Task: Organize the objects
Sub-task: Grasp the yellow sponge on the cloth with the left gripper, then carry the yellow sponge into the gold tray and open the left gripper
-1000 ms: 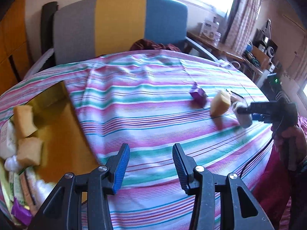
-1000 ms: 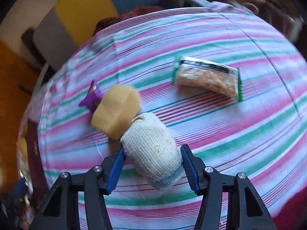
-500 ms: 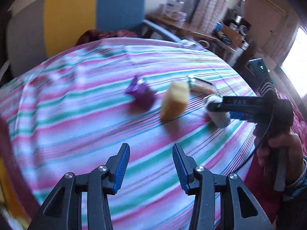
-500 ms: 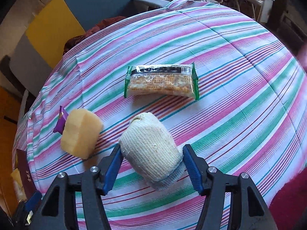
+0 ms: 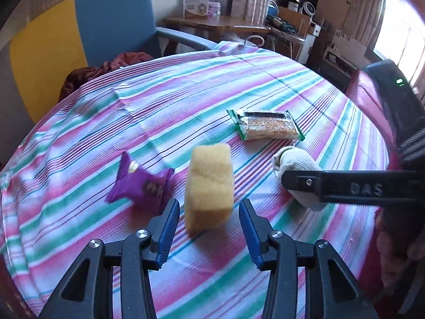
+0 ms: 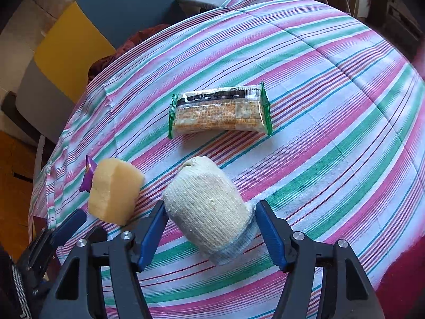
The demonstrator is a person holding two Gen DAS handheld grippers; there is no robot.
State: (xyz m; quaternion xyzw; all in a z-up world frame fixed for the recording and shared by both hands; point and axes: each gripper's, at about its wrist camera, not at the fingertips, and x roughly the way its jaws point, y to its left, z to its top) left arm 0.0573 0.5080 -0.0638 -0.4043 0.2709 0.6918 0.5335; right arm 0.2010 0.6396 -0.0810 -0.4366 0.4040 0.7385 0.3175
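Sponge stands between open left claw fingers.
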